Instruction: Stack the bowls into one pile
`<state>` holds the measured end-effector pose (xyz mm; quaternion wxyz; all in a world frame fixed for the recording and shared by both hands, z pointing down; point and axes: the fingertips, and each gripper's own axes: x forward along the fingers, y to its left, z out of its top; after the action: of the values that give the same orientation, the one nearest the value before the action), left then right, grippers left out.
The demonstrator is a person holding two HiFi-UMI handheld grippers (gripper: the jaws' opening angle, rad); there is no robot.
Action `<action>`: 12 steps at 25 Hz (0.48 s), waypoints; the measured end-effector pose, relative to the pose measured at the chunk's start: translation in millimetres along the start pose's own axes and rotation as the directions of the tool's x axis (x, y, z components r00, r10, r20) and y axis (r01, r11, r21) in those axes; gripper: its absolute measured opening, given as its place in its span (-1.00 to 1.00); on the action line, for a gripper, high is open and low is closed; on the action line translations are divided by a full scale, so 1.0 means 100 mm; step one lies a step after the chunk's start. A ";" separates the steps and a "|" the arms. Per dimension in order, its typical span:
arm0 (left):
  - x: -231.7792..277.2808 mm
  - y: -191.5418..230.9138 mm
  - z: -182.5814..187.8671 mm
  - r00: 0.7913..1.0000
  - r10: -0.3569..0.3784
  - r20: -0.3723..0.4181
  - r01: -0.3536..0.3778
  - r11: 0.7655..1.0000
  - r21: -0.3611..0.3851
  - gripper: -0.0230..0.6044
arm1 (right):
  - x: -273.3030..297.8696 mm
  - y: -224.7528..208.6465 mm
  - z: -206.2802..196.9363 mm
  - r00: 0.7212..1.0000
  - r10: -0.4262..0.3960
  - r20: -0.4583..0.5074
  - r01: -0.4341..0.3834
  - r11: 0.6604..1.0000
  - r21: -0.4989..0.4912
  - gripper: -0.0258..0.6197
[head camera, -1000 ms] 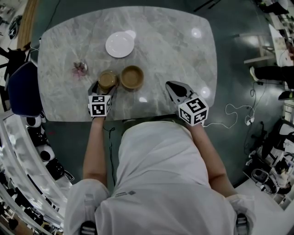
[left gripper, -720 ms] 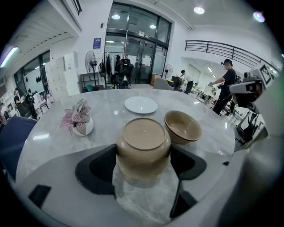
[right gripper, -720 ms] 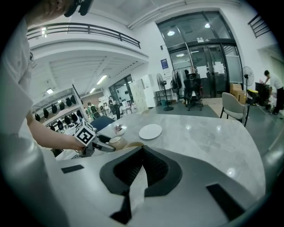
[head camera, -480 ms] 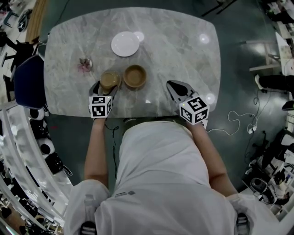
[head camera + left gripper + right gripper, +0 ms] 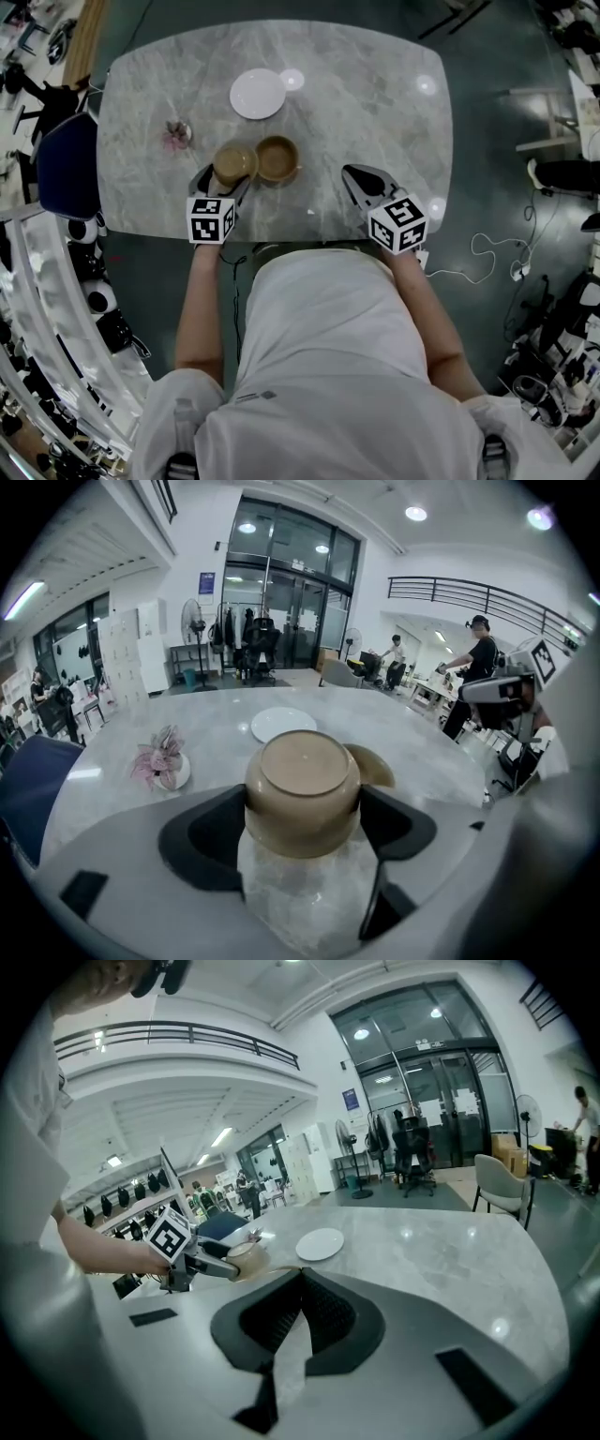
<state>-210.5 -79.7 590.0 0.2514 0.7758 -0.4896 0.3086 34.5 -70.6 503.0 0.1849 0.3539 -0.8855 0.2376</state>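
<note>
1. Head view: the left gripper (image 5: 225,176) reaches forward over the near edge of the worktop (image 5: 375,94). Its fingers are clamped on a tan bowl (image 5: 233,163), just left of the second bowl (image 5: 277,158). The right gripper (image 5: 358,176) hovers well apart to the right.
2. Left gripper view: the fingers press the tan bowl's left and right sides. Its flat round face is turned upward, its axis near upright.
3. Right gripper view: the fingers are together with nothing between them, pointing far-left toward a white plate (image 5: 320,1243).
</note>
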 end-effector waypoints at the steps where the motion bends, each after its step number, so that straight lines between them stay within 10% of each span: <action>1: 0.03 -0.04 0.02 1.000 -0.006 -0.005 0.007 1.000 0.013 0.29 | -0.01 -0.03 0.00 1.000 -0.002 0.002 0.002 1.000 0.003 -0.89; 12: 0.27 -0.33 0.12 0.995 0.023 -0.099 0.002 0.969 0.245 0.29 | -0.17 -0.28 -0.06 0.999 -0.042 0.025 0.041 0.998 0.055 -0.89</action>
<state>-168.9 -91.1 598.1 0.1766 0.7815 -0.4387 0.4071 67.3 -75.6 507.4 0.1684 0.3802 -0.8735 0.2533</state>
